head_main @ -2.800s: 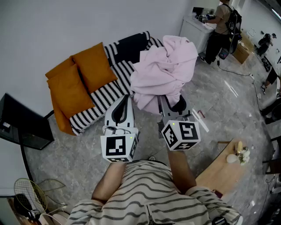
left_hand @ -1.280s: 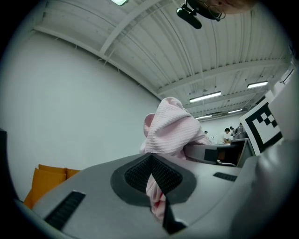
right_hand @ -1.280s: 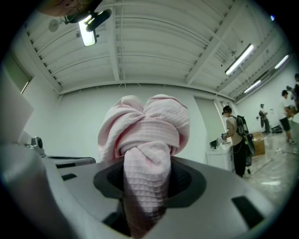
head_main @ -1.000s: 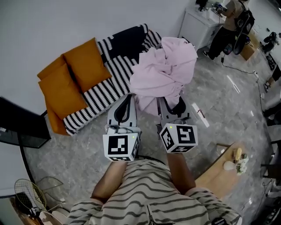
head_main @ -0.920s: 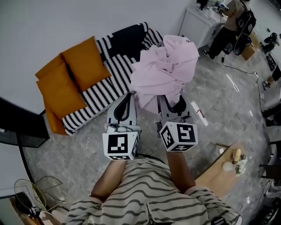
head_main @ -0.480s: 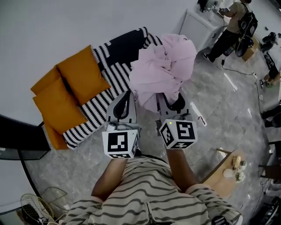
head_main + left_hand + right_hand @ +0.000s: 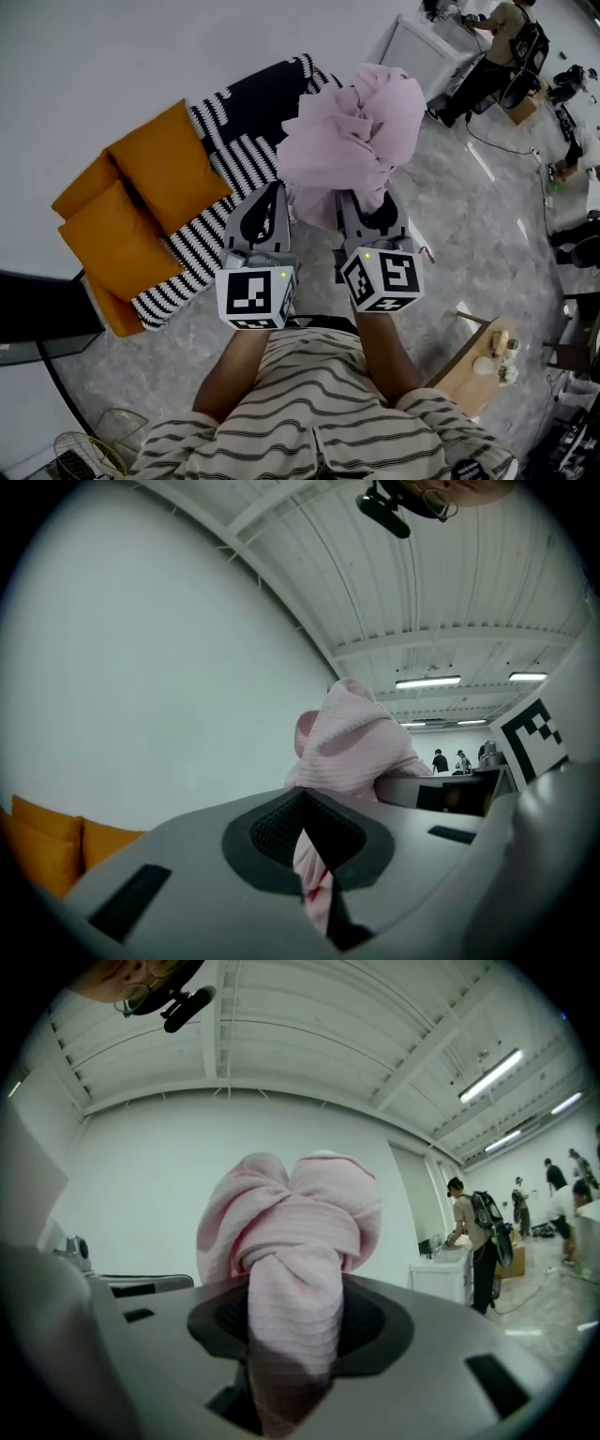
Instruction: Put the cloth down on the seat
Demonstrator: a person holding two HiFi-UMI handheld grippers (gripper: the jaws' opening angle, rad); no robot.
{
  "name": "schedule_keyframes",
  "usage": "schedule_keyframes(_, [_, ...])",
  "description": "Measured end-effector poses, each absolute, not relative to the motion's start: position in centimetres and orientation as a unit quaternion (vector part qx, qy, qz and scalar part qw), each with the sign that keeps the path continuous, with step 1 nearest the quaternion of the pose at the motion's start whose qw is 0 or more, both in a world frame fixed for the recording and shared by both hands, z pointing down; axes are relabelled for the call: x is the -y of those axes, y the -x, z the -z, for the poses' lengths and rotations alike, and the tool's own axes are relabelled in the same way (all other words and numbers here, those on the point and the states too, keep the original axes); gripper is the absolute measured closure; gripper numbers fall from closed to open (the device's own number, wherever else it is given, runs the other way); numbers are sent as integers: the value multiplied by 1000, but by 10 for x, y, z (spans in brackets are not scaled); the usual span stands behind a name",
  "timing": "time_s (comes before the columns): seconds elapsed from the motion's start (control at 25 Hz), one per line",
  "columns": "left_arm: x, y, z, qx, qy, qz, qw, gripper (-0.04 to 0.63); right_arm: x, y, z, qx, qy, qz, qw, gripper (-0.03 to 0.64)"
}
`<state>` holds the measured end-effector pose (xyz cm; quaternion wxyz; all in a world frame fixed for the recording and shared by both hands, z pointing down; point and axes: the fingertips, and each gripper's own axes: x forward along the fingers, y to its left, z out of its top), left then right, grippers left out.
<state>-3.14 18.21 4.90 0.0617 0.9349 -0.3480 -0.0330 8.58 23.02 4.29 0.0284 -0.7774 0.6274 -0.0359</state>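
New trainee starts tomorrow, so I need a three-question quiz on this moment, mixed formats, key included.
1. True or false: the pink cloth lies on the striped seat.
2. The cushions on the seat are: A orange, B green, C blue.
3. Short answer: which grippers are shut on the cloth?
Key: 1 false, it is held up off the seat. 2 A. 3 both, the left gripper and the right gripper.

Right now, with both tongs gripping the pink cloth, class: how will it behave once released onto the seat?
Probably floppy: the cloth bunches into loose folds. Likely light, since small pinches by the left tongs and right tongs carry it. It should slump on the seat, not roll.
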Motion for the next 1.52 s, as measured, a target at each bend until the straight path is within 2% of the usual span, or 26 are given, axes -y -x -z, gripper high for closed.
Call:
schedule_keyframes(0.64, [-134, -12, -55, 355, -931, 30, 78, 592, -179, -128, -46, -634, 772, 42, 7, 413])
schedule_keyframes(0.84, [-99, -34, -61, 380, -923, 22, 63, 592, -136, -151, -62, -655, 754, 50, 14, 413])
schedule_keyframes(1.2, [-27, -89, -87, 430, -900, -7, 79, 592, -50, -201, -91, -700, 710, 78, -15, 413])
schedule_keyframes(1.52, [25, -93, -119, 496, -862, -40, 97, 592, 18, -206, -126, -747, 655, 109, -36, 413])
